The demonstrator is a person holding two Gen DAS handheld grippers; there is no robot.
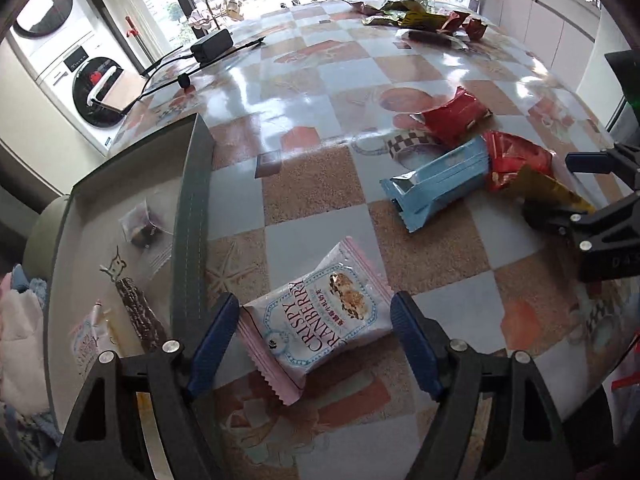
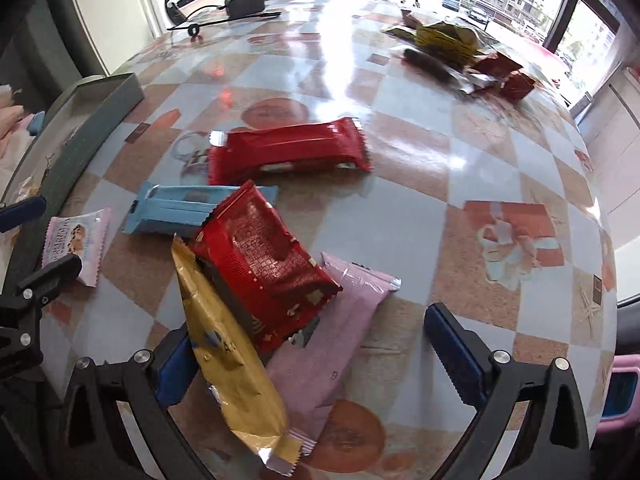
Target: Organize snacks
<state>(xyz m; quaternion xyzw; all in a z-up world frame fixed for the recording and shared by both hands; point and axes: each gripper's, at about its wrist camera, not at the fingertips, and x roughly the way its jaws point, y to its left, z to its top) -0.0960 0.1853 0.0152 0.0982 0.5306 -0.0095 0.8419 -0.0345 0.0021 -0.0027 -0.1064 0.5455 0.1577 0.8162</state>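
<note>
A pink Crispy Cranberry packet lies on the table between the open fingers of my left gripper. A grey tray at the left holds a few snacks. My right gripper is open around a pile: a gold packet, a pink bar and a red packet. A blue bar and a long red bar lie beyond. The right gripper also shows in the left wrist view. The cranberry packet also shows in the right wrist view.
More snack packets lie in a heap at the far side of the checkered table. A black power adapter with its cable lies at the far left. The tray's wall runs along the table's left edge.
</note>
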